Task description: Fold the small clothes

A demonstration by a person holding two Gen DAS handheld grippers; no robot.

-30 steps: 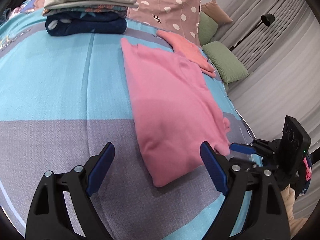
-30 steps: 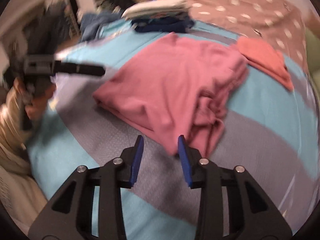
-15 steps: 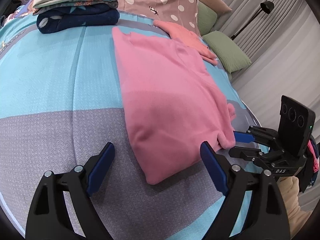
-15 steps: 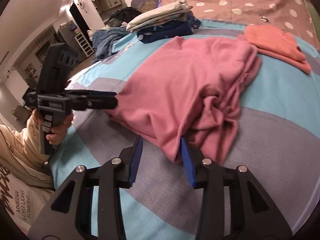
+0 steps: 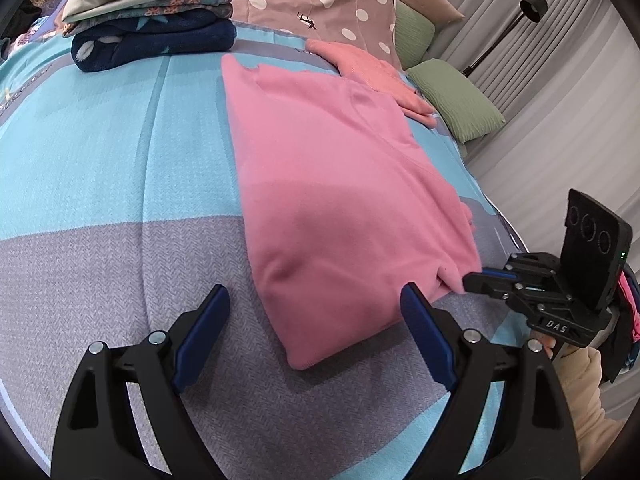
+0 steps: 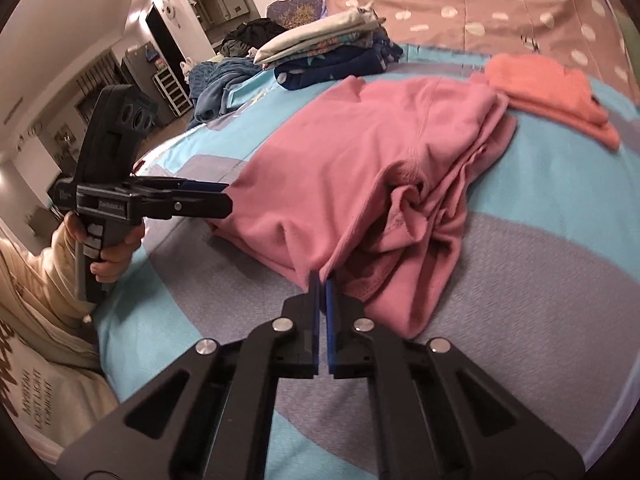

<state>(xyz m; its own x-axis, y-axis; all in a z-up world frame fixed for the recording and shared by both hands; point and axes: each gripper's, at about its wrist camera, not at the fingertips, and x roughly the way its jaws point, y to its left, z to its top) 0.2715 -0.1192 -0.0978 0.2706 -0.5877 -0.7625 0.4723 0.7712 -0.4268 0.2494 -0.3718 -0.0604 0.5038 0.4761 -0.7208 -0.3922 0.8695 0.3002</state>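
— Pink garment (image 5: 340, 200) lies half-folded on the bed (image 5: 100, 160), stretching away ahead of both claws. Which step would an observer say is in hand?

— Taking hold for another fold, by the look of it. The right claw (image 6: 322, 280) is clenched on a thin hem at the garment's rumpled near corner, the cloth rising straight out from between its blue pads (image 6: 329, 292).

— And the left claw (image 5: 316, 316)?

— Released, jaws standing wide, hovering above the bed with the garment's smooth folded corner just ahead, between its fingers and touching neither.

— So what does the next move call for?

— Probably the left claw dropping onto that near corner and pinching it, so both ends of the near edge are held. Then the two could carry the edge away from themselves, toward the far end by the coral garment (image 5: 372, 68). The bunched layers beside the right claw may drag unless lifted evenly.
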